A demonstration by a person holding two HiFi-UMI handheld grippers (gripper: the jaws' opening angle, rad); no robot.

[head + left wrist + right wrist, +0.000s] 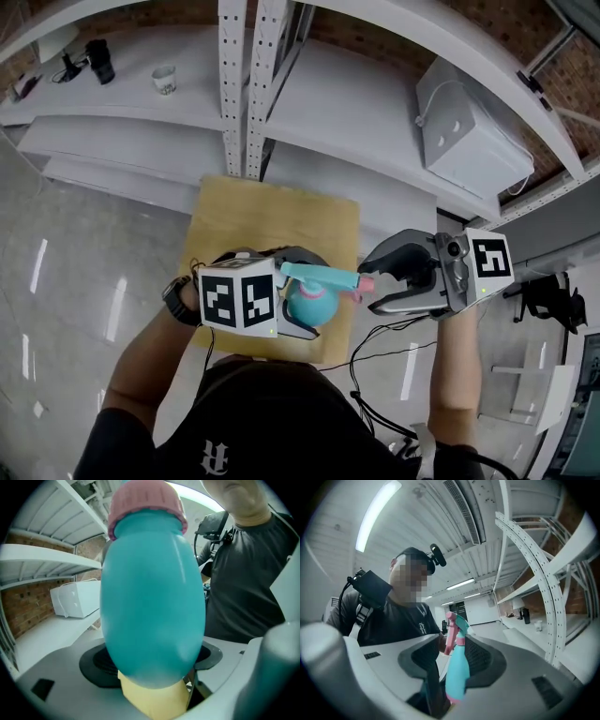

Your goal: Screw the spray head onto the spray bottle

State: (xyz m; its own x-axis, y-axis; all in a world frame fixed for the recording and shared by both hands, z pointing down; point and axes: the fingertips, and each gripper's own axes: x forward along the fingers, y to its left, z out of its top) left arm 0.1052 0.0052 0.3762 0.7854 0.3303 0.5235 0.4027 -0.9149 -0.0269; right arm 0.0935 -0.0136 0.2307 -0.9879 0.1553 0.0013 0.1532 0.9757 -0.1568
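- Teal spray bottle [152,597] fills your left gripper [302,317], whose jaws are clamped on its belly.
- Its spray head [319,275] sits on the neck, pink collar [146,501] against the shoulder, nozzle pointing at your right gripper [378,281].
- That gripper's jaws stand apart around the nozzle tip, not visibly pressing it.
- Below lies a wooden tabletop [272,216]; beyond it, white shelving [356,112] carrying a white box [469,131].
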